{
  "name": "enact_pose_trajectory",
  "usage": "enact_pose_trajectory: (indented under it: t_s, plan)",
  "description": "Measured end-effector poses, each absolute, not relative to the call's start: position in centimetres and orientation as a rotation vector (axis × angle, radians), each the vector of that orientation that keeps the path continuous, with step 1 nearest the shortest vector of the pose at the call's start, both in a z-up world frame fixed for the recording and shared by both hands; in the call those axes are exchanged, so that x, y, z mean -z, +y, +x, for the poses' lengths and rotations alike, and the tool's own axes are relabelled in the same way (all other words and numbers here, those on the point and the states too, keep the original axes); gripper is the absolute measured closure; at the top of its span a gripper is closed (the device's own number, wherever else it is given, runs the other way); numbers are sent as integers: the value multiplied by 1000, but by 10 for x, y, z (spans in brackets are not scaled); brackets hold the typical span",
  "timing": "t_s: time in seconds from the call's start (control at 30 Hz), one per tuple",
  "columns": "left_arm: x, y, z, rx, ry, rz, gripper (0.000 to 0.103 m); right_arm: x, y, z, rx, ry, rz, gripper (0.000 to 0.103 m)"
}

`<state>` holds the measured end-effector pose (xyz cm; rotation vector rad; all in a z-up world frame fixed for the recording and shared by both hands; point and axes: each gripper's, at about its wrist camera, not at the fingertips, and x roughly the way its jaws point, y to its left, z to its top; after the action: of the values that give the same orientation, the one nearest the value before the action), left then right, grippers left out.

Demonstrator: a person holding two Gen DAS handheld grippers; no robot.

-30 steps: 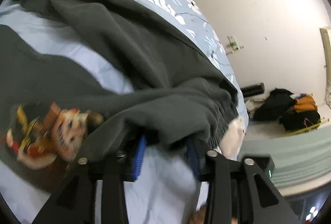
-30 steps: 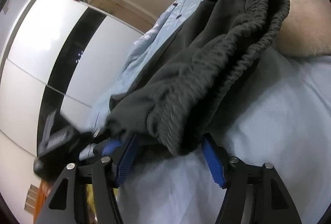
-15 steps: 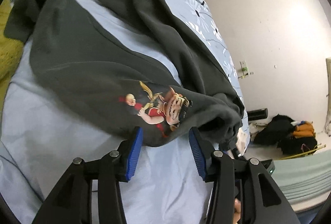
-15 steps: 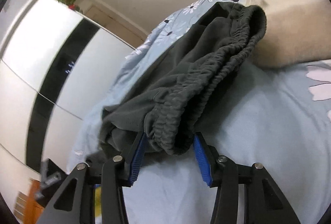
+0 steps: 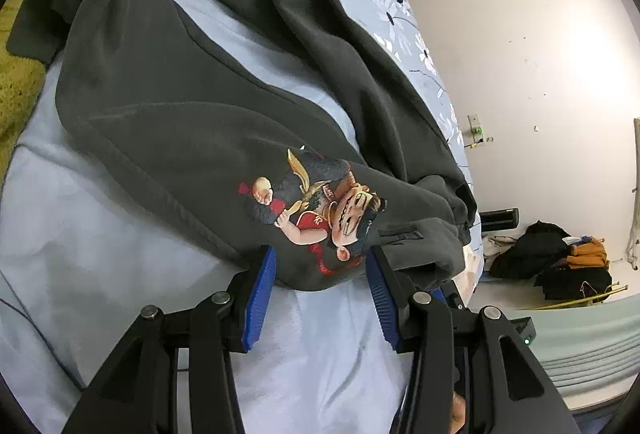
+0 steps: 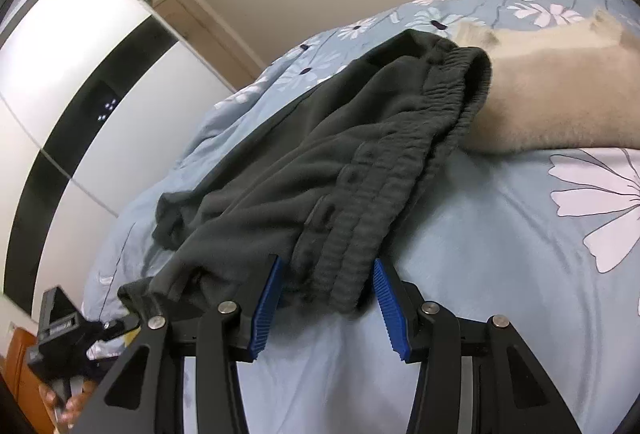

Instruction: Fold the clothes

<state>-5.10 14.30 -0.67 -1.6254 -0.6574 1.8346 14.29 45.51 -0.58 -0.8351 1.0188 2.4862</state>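
Dark trousers [image 5: 208, 121] (cartoon print [image 5: 320, 209], no legible writing)

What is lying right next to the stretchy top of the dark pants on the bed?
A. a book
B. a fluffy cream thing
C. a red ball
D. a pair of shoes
B: in the right wrist view the waistband of the pants ends against a fluffy cream thing on the flowered bed.
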Motion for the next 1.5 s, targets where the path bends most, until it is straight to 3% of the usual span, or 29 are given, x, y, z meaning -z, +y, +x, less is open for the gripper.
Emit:
enact_pose_trajectory:
  t_s: [0.1, 0.3, 0.47, 0.57, 0.77, 0.9, 1.13, 1.27, 1.33, 1.4, 1.5]
  plan:
    - [7, 144, -51, -1829, -661, -1625, 55, 2, 449, 146, -2567, 989, -813, 52]
    - [11, 141, -54, -1818, -681, -1636, 55, 21, 476, 137, -2709, 1204, -788, 52]
    - [12, 140, -56, -1821, -663, -1648, 55, 32, 495, 112, -2672, 1127, -953, 55]
    - [13, 141, -56, -1826, -668, -1655, 55, 40, 499, 107, -2689, 1194, -968, 54]
    - [7, 146, -51, -1828, -660, -1651, 55, 31, 504, 134, -2816, 1393, -702, 54]
    - [1, 145, -47, -1835, -656, -1638, 55, 31, 513, 130, -2722, 1232, -800, 55]
    - [-1, 143, -41, -1855, -671, -1639, 55, 36, 507, 118, -2820, 1252, -874, 54]
    - [0, 143, -41, -1858, -673, -1642, 55, 40, 487, 117, -2853, 1153, -1028, 54]
    - [-2, 131, -42, -1851, -669, -1638, 55, 35, 485, 121, -2852, 1123, -1026, 62]
    - [-5, 129, -41, -1845, -668, -1631, 55, 28, 491, 131, -2849, 1153, -963, 83]
    - [-12, 126, -38, -1845, -674, -1608, 55, 7, 503, 153, -2875, 1233, -812, 89]
